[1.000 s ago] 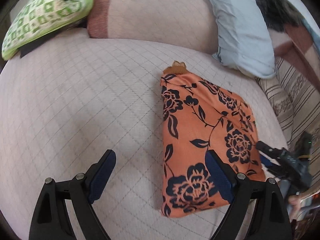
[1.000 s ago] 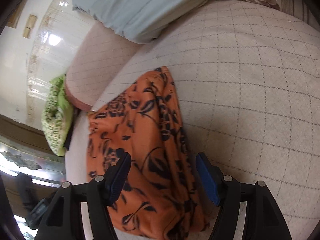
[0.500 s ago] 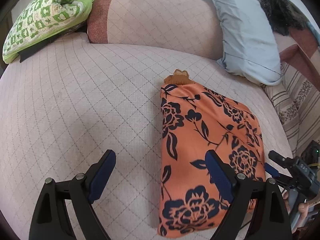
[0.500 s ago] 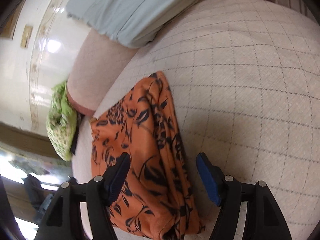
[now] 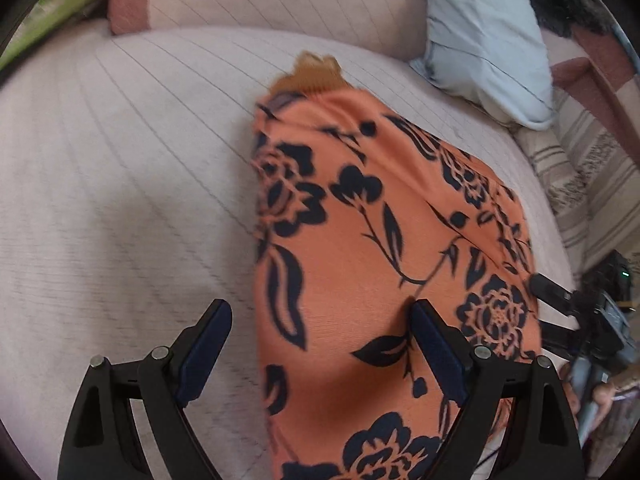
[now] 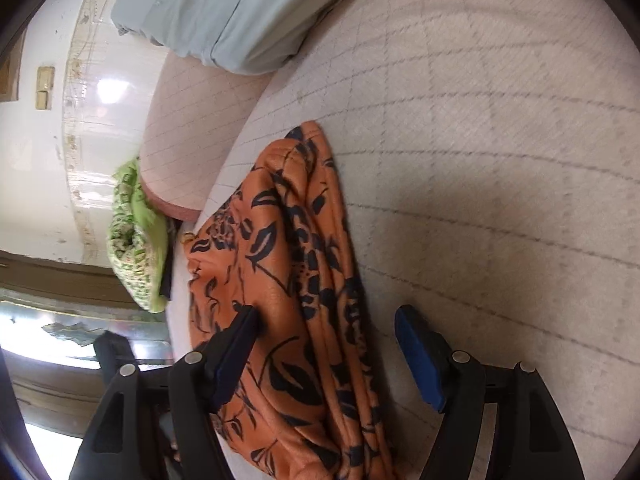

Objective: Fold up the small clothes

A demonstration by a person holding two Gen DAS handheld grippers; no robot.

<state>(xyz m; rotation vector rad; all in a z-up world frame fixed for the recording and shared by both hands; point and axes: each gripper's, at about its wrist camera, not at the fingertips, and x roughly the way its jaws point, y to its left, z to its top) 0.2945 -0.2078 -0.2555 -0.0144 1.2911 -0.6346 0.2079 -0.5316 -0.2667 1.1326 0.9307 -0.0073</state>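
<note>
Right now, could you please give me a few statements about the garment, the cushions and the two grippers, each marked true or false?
1. The orange floral garment lies on the quilted couch seat. True.
2. The left gripper is shut on the garment. False: it is open, straddling the garment's edge, and its pads do not press the cloth.
3. A light blue pillow leans at the back of the couch. True.
4. The garment is plain white. False: it is orange with dark flowers.
5. The right gripper is clamped on the green patterned cushion. False: its jaws are opening over the garment, and the cushion lies far off.
</note>
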